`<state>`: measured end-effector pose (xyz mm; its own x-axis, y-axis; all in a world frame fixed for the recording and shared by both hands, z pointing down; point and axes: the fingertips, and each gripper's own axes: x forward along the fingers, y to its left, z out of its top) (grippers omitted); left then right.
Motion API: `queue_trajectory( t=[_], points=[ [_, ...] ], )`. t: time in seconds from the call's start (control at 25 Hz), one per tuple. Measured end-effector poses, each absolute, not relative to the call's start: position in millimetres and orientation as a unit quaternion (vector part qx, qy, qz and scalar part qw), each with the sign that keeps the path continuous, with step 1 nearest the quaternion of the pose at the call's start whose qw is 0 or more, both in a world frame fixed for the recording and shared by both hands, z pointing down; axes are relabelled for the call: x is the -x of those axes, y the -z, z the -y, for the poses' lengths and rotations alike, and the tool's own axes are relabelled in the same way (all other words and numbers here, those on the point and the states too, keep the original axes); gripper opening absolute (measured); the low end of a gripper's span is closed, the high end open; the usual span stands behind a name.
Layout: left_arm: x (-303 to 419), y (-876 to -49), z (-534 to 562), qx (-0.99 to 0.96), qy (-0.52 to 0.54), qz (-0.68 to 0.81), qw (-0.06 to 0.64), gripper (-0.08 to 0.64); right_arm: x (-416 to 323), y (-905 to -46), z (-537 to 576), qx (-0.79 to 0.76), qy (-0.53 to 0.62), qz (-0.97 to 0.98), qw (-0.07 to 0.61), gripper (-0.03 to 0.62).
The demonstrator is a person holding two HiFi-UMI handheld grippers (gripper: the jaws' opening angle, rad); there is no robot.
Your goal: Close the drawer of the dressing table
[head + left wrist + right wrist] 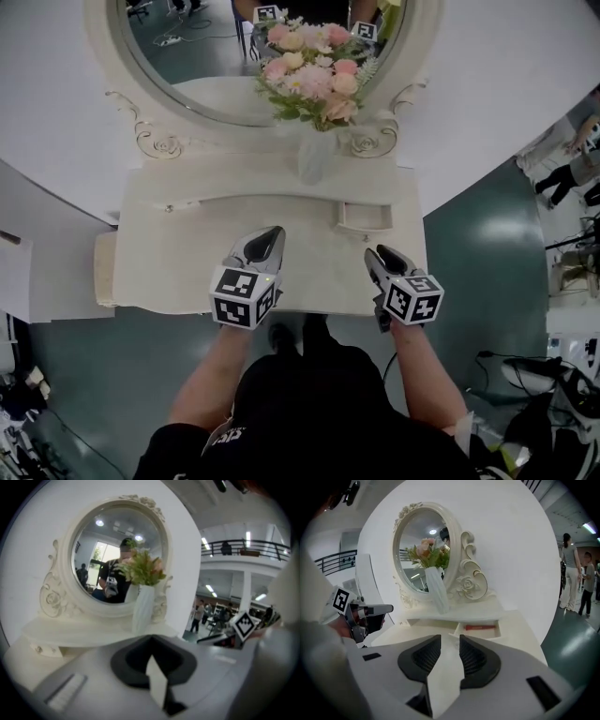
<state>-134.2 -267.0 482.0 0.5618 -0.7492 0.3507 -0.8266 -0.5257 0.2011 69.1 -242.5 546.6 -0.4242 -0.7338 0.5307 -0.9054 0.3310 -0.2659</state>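
Drawer (366, 217) pulled out at right rear corner of the desk (178, 253). We see left gripper (273, 233) closed, empty; right gripper (374, 254) slightly parted, touching nothing.

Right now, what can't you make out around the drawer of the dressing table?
- The red item in the drawer: right gripper view, too small to identify.
- The drawer in the left gripper view: hidden behind the left gripper's own body.
- The drawer's inside in the head view: too small and pale to read.
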Motion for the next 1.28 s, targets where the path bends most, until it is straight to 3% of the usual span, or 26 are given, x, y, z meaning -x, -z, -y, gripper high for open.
queue_trajectory(
  t=[0.24, 0.76, 1.28],
  points=[
    [111, -500, 283, -0.868, -0.135, 0.441, 0.182, 0.009, -81, -583, 260, -0.527, -0.288, 0.776, 0.191, 0.15],
    [89, -531, 298, -0.859, -0.166, 0.434, 0.215, 0.009, -95, -648, 284, -0.529, -0.328, 0.749, 0.225, 0.152],
    [87, -540, 304, -0.853, -0.174, 0.436, 0.228, 0.009, -93, -659, 291, -0.528, -0.325, 0.743, 0.251, 0.091]
  ],
)
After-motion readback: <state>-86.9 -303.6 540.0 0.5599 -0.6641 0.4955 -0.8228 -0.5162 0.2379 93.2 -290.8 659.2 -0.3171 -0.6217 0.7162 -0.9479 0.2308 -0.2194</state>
